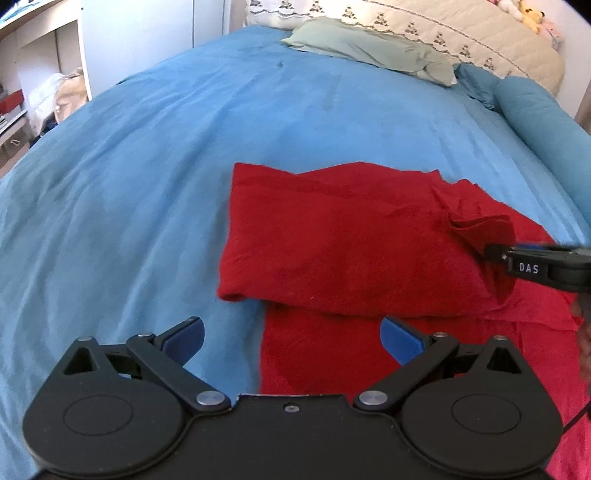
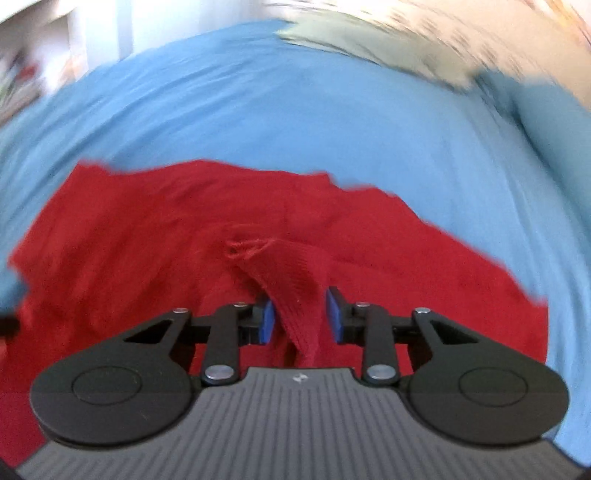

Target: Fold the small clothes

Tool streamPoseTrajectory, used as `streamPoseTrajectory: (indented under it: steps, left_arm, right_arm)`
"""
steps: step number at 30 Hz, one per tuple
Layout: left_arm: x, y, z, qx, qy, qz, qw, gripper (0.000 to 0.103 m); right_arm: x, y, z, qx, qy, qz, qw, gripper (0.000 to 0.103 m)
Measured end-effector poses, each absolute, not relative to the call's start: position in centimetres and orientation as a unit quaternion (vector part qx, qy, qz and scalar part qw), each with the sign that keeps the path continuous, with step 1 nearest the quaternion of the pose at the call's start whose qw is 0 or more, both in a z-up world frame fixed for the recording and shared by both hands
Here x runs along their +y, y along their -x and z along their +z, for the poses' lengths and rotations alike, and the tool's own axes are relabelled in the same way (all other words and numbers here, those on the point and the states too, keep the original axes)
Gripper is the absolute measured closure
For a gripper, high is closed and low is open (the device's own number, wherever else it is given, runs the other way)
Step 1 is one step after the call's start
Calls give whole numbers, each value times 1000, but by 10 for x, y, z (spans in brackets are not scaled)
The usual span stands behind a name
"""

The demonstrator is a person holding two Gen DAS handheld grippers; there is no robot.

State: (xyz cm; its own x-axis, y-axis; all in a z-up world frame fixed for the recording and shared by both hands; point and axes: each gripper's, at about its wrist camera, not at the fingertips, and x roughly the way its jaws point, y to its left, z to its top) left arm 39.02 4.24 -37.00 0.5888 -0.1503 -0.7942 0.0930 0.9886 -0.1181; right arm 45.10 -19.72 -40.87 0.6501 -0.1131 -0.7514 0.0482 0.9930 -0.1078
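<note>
A red knitted garment (image 1: 351, 243) lies on the blue bedspread (image 1: 147, 166), its upper part folded over the lower part. My left gripper (image 1: 291, 338) is open and empty, low over the garment's near left edge. My right gripper (image 2: 300, 319) has its jaws partly apart with a raised fold of the red garment (image 2: 295, 280) between the blue pads; in the left wrist view it (image 1: 495, 254) comes in from the right with the cloth bunched at its tip. The right wrist view is blurred by motion.
A pale green cloth (image 1: 369, 48) lies at the far end of the bed beside a cream quilted cover (image 1: 461, 33). A blue rolled bolster (image 1: 546, 125) runs along the right side. White shelves (image 1: 40, 74) stand at the far left.
</note>
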Motion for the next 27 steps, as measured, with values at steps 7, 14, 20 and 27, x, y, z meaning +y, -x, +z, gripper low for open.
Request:
streamPoseTrajectory:
  steps: [7,14,20,27]
  left_arm:
    - [38,-399,-374,452,46,-84,887,0]
    - [42,-405,-374,461,72,-89,880,0]
    - [41,-406,-374,464,82,-94,877,0]
    - [37,-403,-376,468,88,-90,875,0]
  right_arm:
    - [-227,-441,-417,419,-57,-81,903,63]
    - [-243,-433,-419,417,-105,-109,896,65]
    - [-248,-440,-415,407,-112,-89,902,56]
    - [-270,-444,-417,419,-182,-125,881,47]
